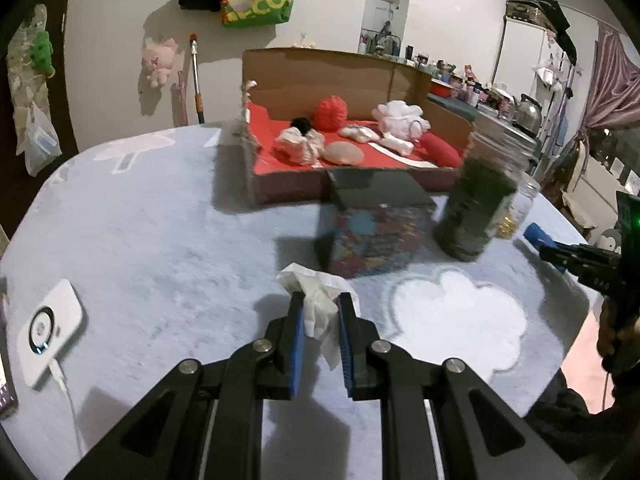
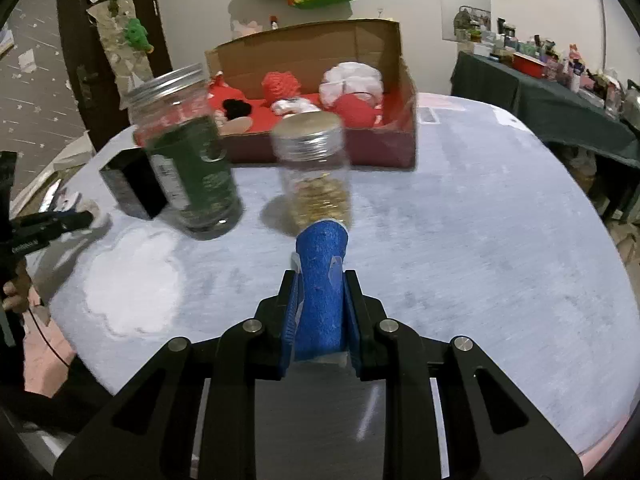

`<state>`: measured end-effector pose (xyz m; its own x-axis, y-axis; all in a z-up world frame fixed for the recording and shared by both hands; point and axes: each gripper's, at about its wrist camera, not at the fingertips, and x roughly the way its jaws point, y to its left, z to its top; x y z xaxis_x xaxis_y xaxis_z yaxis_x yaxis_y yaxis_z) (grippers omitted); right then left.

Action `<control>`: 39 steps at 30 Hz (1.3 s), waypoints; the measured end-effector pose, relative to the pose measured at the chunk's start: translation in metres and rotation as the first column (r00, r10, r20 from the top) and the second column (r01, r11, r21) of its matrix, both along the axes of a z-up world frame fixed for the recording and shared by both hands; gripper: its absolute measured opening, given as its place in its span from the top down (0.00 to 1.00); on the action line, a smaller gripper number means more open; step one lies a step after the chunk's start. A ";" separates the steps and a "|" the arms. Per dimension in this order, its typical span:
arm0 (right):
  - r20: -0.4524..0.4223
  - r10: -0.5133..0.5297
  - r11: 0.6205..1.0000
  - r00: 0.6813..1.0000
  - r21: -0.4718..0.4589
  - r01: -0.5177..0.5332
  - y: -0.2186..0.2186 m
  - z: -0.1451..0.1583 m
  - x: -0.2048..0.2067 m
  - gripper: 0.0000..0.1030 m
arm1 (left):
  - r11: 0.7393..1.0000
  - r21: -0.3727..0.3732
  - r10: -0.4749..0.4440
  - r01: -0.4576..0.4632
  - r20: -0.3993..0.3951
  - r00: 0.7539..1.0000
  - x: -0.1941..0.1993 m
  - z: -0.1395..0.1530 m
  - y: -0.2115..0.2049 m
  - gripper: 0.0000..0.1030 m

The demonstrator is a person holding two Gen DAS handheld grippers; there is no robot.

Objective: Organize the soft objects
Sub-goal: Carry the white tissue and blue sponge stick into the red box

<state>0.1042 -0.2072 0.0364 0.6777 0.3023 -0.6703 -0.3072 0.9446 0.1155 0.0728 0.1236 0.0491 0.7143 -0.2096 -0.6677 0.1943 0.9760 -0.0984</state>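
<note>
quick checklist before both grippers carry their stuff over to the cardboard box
1. Left gripper pinching the white tissue: ok, clamped between the pads.
2. Right gripper holding the blue sponge piece: ok, squeezed between the pads.
3. Cardboard box open with room: ok, red lining shows between the soft items.
4. Left path: not ok, the patterned tin and green jar stand between tissue and box.
5. Right path: not ok, the clear jar with gold contents stands directly ahead of the sponge.
6. Tissue's loose tail snagging: cannot tell.
</note>
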 end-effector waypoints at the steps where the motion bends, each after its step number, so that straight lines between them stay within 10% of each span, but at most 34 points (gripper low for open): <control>1: 0.001 -0.001 1.000 1.000 0.000 0.001 -0.003 0.000 0.002 0.80 | 1.000 0.001 -0.001 0.001 0.006 1.000 0.001 0.000 0.002 0.84; 39: 0.048 0.309 0.949 0.950 -0.084 -0.305 -0.006 0.064 0.121 0.80 | 0.935 0.035 -0.353 0.352 0.049 0.934 0.121 0.064 -0.019 0.84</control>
<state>0.2256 -0.2134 0.0999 0.5994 0.4530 -0.6599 -0.5879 0.8087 0.0211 0.1937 0.1044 0.1127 0.6324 -0.4383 -0.6387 0.5307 0.8458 -0.0549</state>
